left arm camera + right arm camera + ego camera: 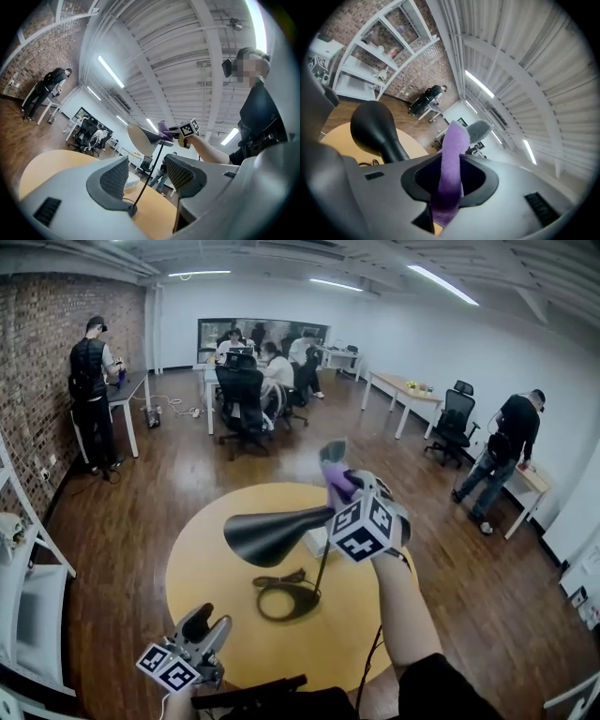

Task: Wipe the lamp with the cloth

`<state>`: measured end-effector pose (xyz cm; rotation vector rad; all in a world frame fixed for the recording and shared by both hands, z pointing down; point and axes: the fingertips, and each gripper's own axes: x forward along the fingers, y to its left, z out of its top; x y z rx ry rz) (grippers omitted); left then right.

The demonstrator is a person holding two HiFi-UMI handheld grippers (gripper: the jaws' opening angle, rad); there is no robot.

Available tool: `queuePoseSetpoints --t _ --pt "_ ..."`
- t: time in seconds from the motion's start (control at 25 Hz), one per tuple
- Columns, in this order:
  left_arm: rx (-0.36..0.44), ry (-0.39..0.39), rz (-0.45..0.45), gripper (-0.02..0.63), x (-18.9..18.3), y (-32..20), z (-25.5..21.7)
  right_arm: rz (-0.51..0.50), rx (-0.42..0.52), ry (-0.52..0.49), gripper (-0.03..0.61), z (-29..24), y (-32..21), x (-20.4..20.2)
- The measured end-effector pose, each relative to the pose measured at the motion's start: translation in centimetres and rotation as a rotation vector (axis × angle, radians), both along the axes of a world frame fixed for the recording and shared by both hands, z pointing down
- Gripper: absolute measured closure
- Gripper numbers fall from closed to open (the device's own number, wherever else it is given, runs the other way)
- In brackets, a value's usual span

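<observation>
Progress on the wiping looks slight, judging by how things lie: the purple cloth with a grey fleecy face (pixel 335 476) is pinched in the right hand-held gripper (pixel 343 487), raised above the narrow rear end of the lamp's shade. Whether it touches the lamp cannot be settled. The right gripper view shows the jaws clamped on the cloth's folded middle, with one end standing up past the tips and the other hanging below. In that view the shade sits off to the left of the cloth. As I read it, the shade, stem and base all remain to be wiped.

The left hand-held gripper (pixel 204 624) hovers low at the near edge of the round yellow tabletop (pixel 202 563). Its jaws stand well apart and grip nothing. Its own view looks past them to the lamp's stem and base, so it does not steady the lamp.

The black desk lamp with a cone-shaped shade (pixel 267 535) stands near the middle of the tabletop. Its shade lies roughly level, mouth towards the left. A thin stem runs down to a dark ring-shaped base, and a black cord (pixel 278 577) loops beside it. Its finish looks matt and smooth.
</observation>
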<state>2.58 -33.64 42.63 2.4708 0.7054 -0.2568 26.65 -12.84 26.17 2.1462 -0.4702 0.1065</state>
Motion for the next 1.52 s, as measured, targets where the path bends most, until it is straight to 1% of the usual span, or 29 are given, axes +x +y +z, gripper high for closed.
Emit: queuePoseSetpoints --t 0.08,0.2,0.32,0.44,0.56,0.72,0.92,1.08,1.32,1.44,1.52 --pt "0.0 -0.002 0.02 0.373 0.5 0.8 0.2 0.028 0.011 -0.026 0.483 0.6 1.3 0.7" --pt "-0.004 -0.002 0.03 0.373 0.5 1.5 0.5 0.03 -0.001 -0.064 0.483 1.5 0.8 0.9" --pt "-0.009 -0.001 0.019 0.373 0.2 1.4 0.5 0.011 -0.042 -0.096 0.483 2.2 -1.5 0.9" --pt "-0.015 -0.007 -0.01 0.373 -0.4 0.5 0.6 -0.016 -0.074 -0.104 0.485 3.0 -4.2 0.6" --pt "-0.016 -0.012 -0.046 0.373 -1.0 -0.5 0.9 -0.063 -0.083 -0.123 0.485 3.9 -6.7 -0.2" --pt "-0.014 -0.011 -0.084 0.373 -1.9 -1.7 0.6 -0.157 -0.088 -0.132 0.486 4.0 -10.8 -2.3" --pt "0.017 -0.02 -0.117 0.373 -2.3 -2.7 0.8 -0.231 -0.111 -0.157 0.486 5.6 -14.9 -3.3" --pt "0.061 -0.029 -0.139 0.373 -1.0 -3.5 0.4 -0.281 -0.132 -0.16 0.486 5.3 -18.1 -4.1" --pt "0.089 0.041 -0.126 0.373 1.3 -3.7 -2.3 -0.327 -0.166 -0.192 0.486 6.7 -21.2 -4.9" --pt "0.1 0.056 -0.115 0.373 2.9 -3.3 -3.1 -0.379 -0.149 -0.211 0.486 7.2 -22.3 -5.7" --pt "0.08 0.052 -0.096 0.373 4.6 -3.5 -4.1 -0.421 -0.119 -0.237 0.486 7.0 -22.7 -6.2"
